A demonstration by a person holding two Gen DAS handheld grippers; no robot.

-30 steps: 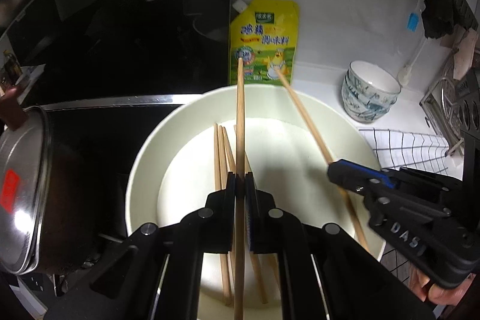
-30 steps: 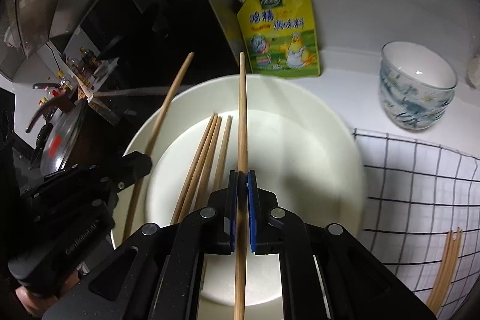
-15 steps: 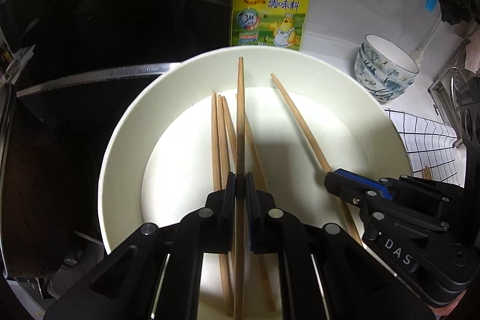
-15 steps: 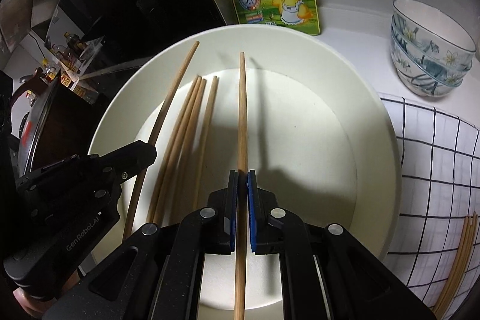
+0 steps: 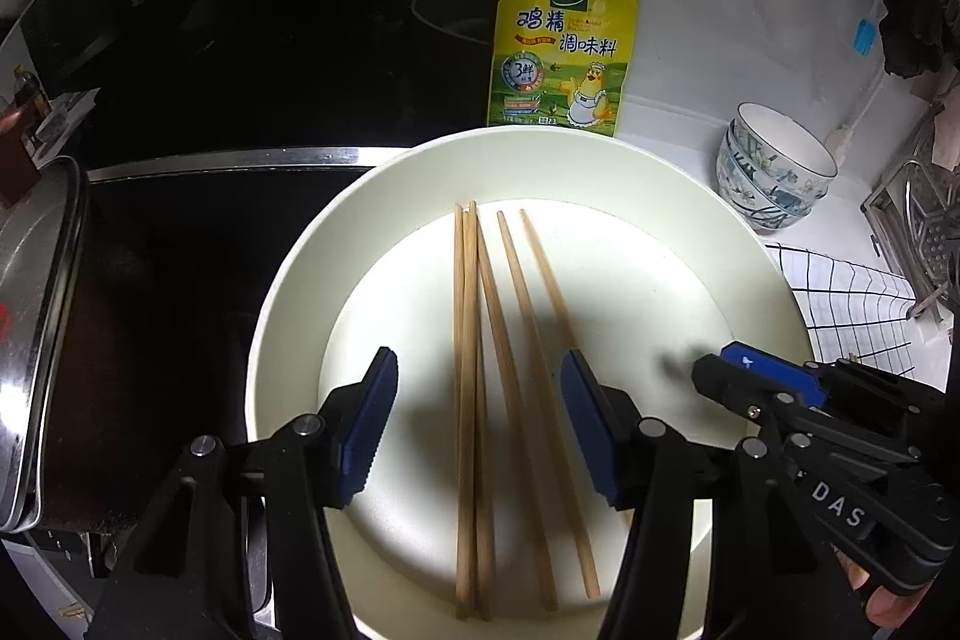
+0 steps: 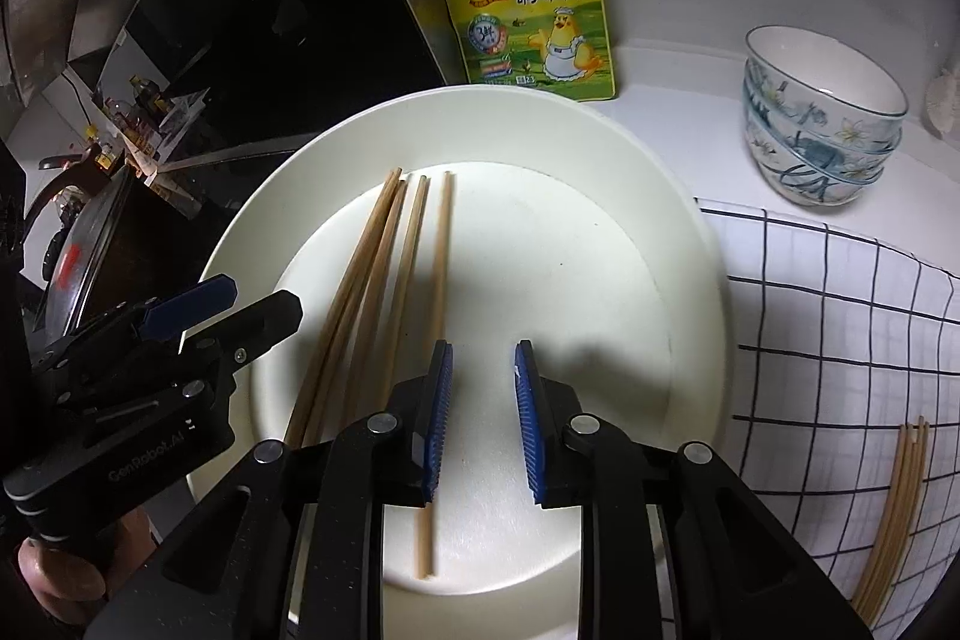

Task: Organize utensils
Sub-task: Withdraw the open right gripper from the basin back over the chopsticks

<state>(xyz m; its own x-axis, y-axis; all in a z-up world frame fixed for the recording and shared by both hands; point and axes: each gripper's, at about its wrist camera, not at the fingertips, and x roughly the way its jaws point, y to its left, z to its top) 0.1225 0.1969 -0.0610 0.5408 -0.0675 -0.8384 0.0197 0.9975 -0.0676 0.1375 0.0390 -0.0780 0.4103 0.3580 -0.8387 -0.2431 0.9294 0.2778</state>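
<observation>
Several wooden chopsticks (image 5: 474,400) lie side by side in a large white plate (image 5: 690,196). They also show in the right wrist view (image 6: 384,268), in the same plate (image 6: 678,220). My left gripper (image 5: 477,436) is open and empty, its jaws spread above the near ends of the chopsticks. My right gripper (image 6: 480,412) is open and empty above the plate, with the rightmost chopstick (image 6: 441,280) passing under its left finger. Each gripper shows in the other's view: the right one (image 5: 798,400), the left one (image 6: 180,334).
A yellow seasoning pouch (image 5: 564,46) leans on the back wall behind the plate. Stacked patterned bowls (image 6: 822,112) stand at the right. A checked cloth (image 6: 840,340) carries more chopsticks (image 6: 894,514). A black stove (image 5: 210,40) and a metal pot lid (image 5: 36,316) are at the left.
Both grippers held a chopstick above the plate. Both have opened and pulled back, and the two chopsticks now lie in the plate with the others.
</observation>
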